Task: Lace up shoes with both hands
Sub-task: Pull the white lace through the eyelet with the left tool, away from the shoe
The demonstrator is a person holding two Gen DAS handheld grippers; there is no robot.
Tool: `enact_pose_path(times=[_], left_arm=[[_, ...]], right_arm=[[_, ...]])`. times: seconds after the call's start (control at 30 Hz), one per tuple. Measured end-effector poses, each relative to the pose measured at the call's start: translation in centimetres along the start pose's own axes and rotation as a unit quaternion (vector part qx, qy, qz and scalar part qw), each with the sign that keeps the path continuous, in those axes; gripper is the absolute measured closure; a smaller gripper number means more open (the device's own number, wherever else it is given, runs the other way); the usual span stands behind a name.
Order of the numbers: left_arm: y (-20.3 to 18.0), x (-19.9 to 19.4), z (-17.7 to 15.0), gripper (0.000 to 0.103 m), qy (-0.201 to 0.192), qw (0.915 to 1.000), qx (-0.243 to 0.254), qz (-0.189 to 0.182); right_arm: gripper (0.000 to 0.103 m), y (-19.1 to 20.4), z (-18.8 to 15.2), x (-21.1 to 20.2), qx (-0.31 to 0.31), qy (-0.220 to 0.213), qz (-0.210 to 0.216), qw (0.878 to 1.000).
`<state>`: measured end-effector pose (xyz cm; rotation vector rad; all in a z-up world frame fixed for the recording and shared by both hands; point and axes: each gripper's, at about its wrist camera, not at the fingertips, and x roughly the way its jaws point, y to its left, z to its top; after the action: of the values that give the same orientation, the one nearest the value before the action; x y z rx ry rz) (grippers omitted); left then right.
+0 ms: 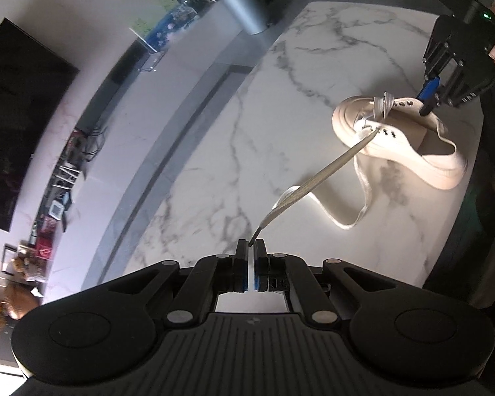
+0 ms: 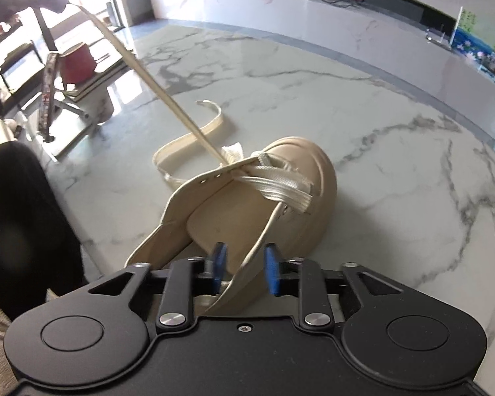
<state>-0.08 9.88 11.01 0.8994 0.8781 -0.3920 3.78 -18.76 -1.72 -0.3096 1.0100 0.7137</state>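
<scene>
A cream shoe (image 1: 409,151) stands on the white marble table (image 1: 234,125), toe toward the far side. My left gripper (image 1: 250,247) is shut on the tip of one cream lace (image 1: 333,165), which runs taut up from an eyelet on the shoe's side. In the right wrist view this lace (image 2: 155,85) rises to the upper left. The other lace end (image 2: 194,135) lies loose in a curl on the table. My right gripper (image 2: 246,265) sits at the shoe's opening, blue pads (image 2: 219,264) apart, with the eyelet flap (image 2: 250,257) between them, untouched.
A red pot (image 2: 77,62) and a chair (image 2: 49,85) stand beyond the table's left edge. A silver bin (image 1: 244,6) and a dark screen (image 1: 16,115) are farther off. A person's dark-clothed leg (image 2: 19,224) is close on the left of the shoe.
</scene>
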Motion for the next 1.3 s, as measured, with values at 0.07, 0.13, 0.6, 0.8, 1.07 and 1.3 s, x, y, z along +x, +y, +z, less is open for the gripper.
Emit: enact_pose_path(times=[0.07,0.13,0.6,0.8,1.07,1.3], left_arm=[[0.0,-0.4,-0.3,0.101,0.002,1.0000,-0.002,0.006],[0.2,-1.2,-0.9,0.103,0.009,0.9998,-0.006,0.016],[-0.6,-3.6,-2.4,0.103,-0.009,0.9993,-0.030,0.019],[-1.7,-1.1,-1.6,0.096,-0.045,0.9949,-0.082,-0.038],[-6.9,4.2,-0.7,0.077,-0.062,0.9885,-0.066,-0.121],[-10.4,10.4,-1.5,0.074,-0.048,0.9815,-0.100,-0.156]], right_arm=[[0.096,0.0,0.0,0.1,0.001,0.001,-0.001,1.000],[0.096,0.1,0.0,0.1,-0.001,0.002,-0.005,1.000],[0.096,0.6,0.1,0.1,0.001,0.007,-0.019,1.000],[0.094,0.5,0.0,-0.2,0.009,0.004,-0.022,1.000],[0.087,0.5,-0.6,-0.8,0.033,-0.018,-0.030,0.999],[0.078,0.4,-1.1,-0.9,0.067,-0.044,-0.032,0.996]])
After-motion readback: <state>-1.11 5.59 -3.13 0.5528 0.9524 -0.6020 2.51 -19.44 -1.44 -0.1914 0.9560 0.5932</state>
